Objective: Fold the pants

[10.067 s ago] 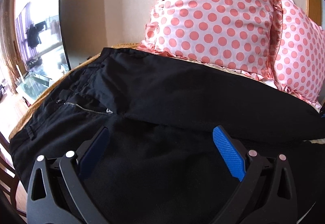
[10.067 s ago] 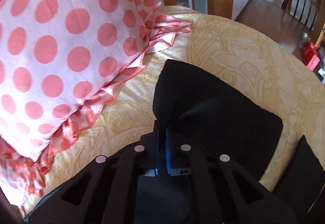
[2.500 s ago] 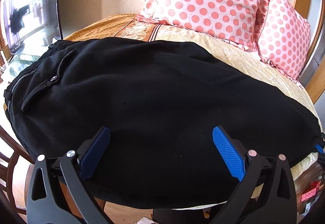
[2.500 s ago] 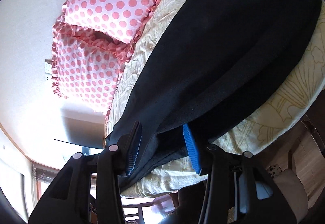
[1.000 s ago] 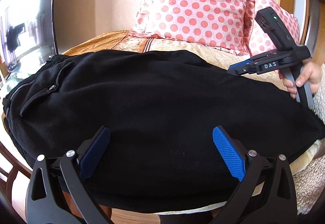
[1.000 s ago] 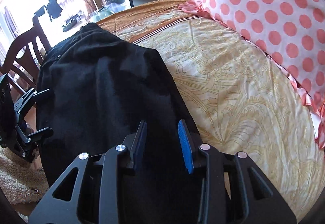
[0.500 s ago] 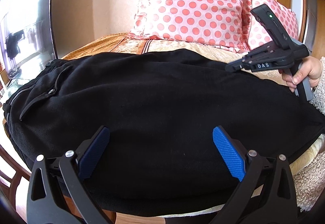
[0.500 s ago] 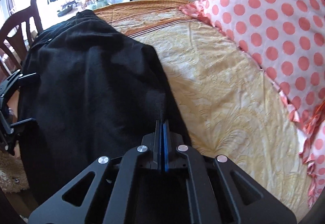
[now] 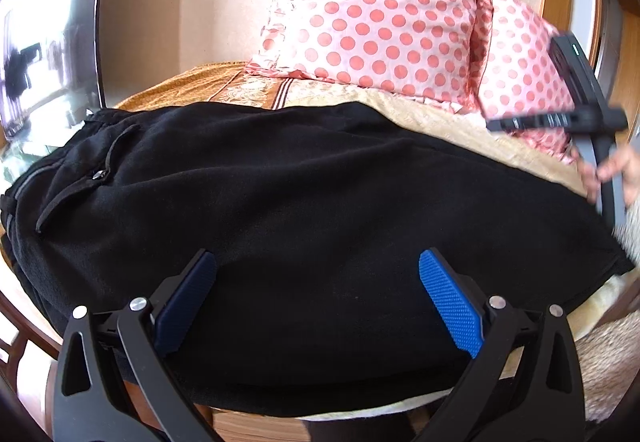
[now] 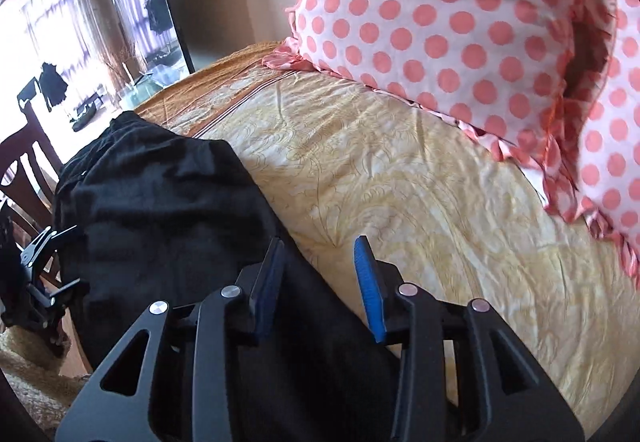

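Black pants (image 9: 304, 226) lie folded lengthwise across the near edge of the bed, waistband and zip pocket at the left. My left gripper (image 9: 318, 282) hovers over their front edge, jaws wide open and empty. My right gripper (image 10: 320, 266) hangs above the far edge of the pants (image 10: 168, 209), near the leg end. Its jaws are opening, and no cloth is pinched between the blue pads (image 10: 370, 282). In the left wrist view the right gripper's body (image 9: 580, 117) shows blurred at the right, held by a hand (image 9: 616, 169).
Two pink polka-dot pillows (image 9: 384, 17) lean on the headboard behind a yellow patterned bedspread (image 10: 420, 177). A dark screen (image 10: 160, 1) stands past the bed's left end. A wooden chair (image 10: 24, 165) is beside the waistband end. A shaggy rug (image 9: 608, 362) lies below the bed.
My right gripper shut over the pants' far edge, then opened and lifted away, turning toward the pillows. The pants and my left gripper stayed put.
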Motion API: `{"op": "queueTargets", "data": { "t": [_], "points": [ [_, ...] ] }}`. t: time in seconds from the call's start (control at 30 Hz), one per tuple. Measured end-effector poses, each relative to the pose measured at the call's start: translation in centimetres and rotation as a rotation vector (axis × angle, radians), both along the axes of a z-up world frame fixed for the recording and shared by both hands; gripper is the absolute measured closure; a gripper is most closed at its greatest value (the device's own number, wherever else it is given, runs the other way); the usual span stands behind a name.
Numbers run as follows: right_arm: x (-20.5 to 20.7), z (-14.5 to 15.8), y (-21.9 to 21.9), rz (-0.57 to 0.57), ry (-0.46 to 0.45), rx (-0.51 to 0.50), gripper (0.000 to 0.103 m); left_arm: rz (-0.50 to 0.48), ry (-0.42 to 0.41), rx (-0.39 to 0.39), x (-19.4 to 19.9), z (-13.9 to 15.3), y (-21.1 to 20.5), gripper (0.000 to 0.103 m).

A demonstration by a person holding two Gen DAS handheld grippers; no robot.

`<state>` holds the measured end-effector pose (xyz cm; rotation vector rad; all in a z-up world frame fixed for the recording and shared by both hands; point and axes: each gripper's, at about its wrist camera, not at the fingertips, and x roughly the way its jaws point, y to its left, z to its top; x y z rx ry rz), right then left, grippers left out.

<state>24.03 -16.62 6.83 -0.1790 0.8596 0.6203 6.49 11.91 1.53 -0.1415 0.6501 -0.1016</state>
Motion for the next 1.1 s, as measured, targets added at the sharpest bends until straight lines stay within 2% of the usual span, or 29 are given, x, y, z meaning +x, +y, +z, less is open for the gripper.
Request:
{"op": "queueTargets", "data": {
  "t": [0.07, 0.17, 0.23, 0.3, 0.37, 0.43, 0.47, 0.5, 0.57, 0.67, 0.73, 0.8, 0.87, 0.93, 1.0, 1.03, 1.1],
  "points": [
    [-2.0, -0.7, -0.6, 0.006, -0.014, -0.040, 0.065, 0.006, -0.010, -0.062, -0.1, 0.5, 0.7, 0.002],
    [-4.6, -3.2, -0.3, 0.041, 0.036, -0.102, 0.065, 0.048, -0.015, -0.108, -0.1, 1.1, 1.6, 0.002],
    [-6.6, -4.1, 0.3, 0.045, -0.003, -0.136, 0.065, 0.061, -0.021, -0.129, -0.2, 1.6, 1.9, 0.002],
    [-9.5, -3.8, 0.6, 0.080, -0.056, -0.100, 0.065, 0.053, -0.037, -0.154, -0.4, 2.3, 1.8, 0.002],
    [-11.8, -3.7, 1.2, 0.128, -0.078, -0.090, 0.065, 0.035, -0.046, -0.158, -0.3, 2.8, 1.2, 0.002],
    [-14.0, -5.0, 2.1, 0.165, -0.087, -0.146, 0.065, 0.004, -0.048, -0.141, 0.2, 3.0, -0.1, 0.002],
    [-15.2, -5.2, 2.0, 0.149, -0.140, -0.144, 0.065, -0.014, -0.046, -0.132, 0.3, 3.0, -0.8, 0.002],
    [-16.0, -5.4, 1.7, 0.144, -0.145, -0.127, 0.065, -0.034, -0.039, -0.124, 0.5, 2.8, -1.5, 0.002],
    [-16.7, -5.3, 0.5, 0.103, -0.102, -0.075, 0.065, -0.066, -0.022, -0.111, 0.8, 2.4, -2.7, 0.002],
    [-17.9, -4.2, -3.7, -0.074, -0.145, 0.005, 0.065, -0.099, 0.012, -0.090, 0.9, 1.4, -3.9, 0.002],
    [-18.3, -3.5, -8.2, -0.257, -0.184, 0.042, 0.065, -0.108, 0.047, -0.087, 1.0, 0.5, -4.1, 0.002],
    [-18.4, -3.3, -14.2, -0.499, -0.195, 0.060, 0.065, -0.108, 0.069, -0.067, 1.1, -0.3, -4.2, 0.002],
    [-19.2, -3.7, -20.5, -0.744, -0.164, 0.108, 0.065, -0.111, 0.063, -0.028, 0.6, -0.5, -4.6, 0.002],
    [-21.8, -4.4, -28.7, -1.047, -0.103, 0.277, 0.065, -0.106, 0.062, -0.009, 0.4, -0.7, -4.8, 0.002],
    [-25.2, -5.3, -34.1, -1.258, -0.083, 0.443, 0.065, -0.104, 0.059, -0.003, 0.2, -0.8, -4.8, 0.002],
    [-27.1, -5.8, -36.3, -1.351, -0.083, 0.517, 0.065, -0.103, 0.058, -0.002, 0.2, -0.8, -4.8, 0.002],
    [-29.8, -6.5, -39.1, -1.477, -0.071, 0.580, 0.065, -0.100, 0.058, 0.003, 0.2, -0.8, -4.9, 0.002]
  ]
}}
